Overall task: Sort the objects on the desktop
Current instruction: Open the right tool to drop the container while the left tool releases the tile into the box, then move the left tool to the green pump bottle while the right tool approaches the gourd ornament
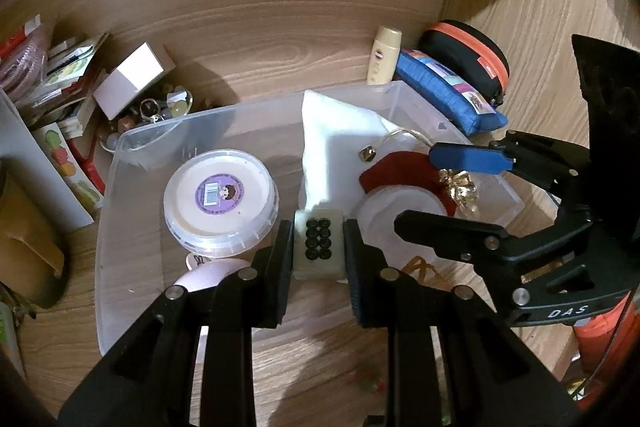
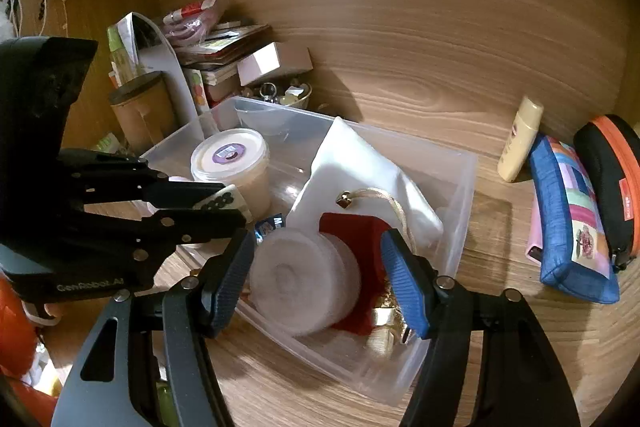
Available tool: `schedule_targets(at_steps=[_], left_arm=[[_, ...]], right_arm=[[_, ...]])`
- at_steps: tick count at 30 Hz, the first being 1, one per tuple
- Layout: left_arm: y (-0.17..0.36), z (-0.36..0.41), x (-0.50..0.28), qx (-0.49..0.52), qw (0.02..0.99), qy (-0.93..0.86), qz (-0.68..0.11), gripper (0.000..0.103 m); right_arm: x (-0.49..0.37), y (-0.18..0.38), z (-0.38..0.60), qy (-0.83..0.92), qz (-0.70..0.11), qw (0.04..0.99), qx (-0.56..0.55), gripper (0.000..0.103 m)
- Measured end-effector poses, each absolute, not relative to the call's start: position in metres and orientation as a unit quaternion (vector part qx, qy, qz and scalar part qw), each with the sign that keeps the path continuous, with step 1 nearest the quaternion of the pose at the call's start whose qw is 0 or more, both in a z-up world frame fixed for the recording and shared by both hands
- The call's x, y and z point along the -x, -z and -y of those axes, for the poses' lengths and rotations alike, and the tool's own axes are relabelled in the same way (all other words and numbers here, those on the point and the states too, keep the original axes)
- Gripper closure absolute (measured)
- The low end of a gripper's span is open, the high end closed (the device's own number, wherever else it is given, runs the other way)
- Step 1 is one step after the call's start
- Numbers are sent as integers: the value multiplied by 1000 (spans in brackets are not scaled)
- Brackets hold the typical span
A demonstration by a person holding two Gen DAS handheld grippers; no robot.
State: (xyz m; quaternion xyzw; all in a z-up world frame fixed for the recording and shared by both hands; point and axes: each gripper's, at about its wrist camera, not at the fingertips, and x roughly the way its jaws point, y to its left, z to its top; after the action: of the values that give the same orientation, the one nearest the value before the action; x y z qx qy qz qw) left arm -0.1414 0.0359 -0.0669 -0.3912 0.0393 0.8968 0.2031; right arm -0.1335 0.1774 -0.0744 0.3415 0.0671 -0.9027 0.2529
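My left gripper (image 1: 319, 247) is clamped on a small pale block (image 1: 319, 246), whose long axis runs straight away from me along the fingers, its far end pointing into the clear plastic bin (image 1: 248, 115). The block sits squarely between the two black pads, touching both, held above the bin's near part. It is cream-coloured, roughly rectangular, with two rows of small black rings on its top face; I take them for buttons or beads, though the view is too coarse to be sure. From my right wrist camera the same block (image 2: 224, 202) shows tilted, pinched in the left gripper (image 2: 218, 205) just beside the round lidded tub.

That tub (image 1: 221, 201) stands upright in the bin's left half, its pale lid carrying a purple round label with a barcode. To its right lies a white folded cloth (image 1: 336, 143), and beyond that a red pouch (image 1: 396, 171) with a gold cord and bell.

My right gripper (image 2: 316, 279) is spread wide with nothing between its blue-padded fingers (image 2: 404, 291); it hangs over the bin's right half, straddling a round white container (image 2: 304, 283) that lies on its side against the red pouch, without touching it.

Outside the bin, on the wooden desk (image 1: 280, 27), a cream bottle (image 1: 384, 55), a blue patchwork pouch (image 1: 452, 95) and a black case with an orange zip (image 1: 472, 55) lie near one another.
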Motion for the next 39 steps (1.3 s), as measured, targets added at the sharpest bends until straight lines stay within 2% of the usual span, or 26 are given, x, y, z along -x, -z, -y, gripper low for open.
schedule_targets(at_steps=[20,22,24,28,32,39], left_arm=[[53,-36,130,374,185,-907,-57,79],[50,-35,126,369,180,-910,-61,75],[46,-33,122,363,170,-914,-64,67],[40,-30,114,354,162,-919,-65,62],[35,-29,106,344,153,-924,-67,49],[28,-32,90,330,135,-932,-69,29]], right_arm=[[123,58,-184,918,-51,256,-299,39],[122,56,-186,918,-49,259,-295,37],[120,54,-187,920,-47,259,-291,35],[113,46,-190,923,-45,262,-279,32],[104,40,-190,926,-45,262,-269,24],[87,36,-199,930,-47,256,-261,21]])
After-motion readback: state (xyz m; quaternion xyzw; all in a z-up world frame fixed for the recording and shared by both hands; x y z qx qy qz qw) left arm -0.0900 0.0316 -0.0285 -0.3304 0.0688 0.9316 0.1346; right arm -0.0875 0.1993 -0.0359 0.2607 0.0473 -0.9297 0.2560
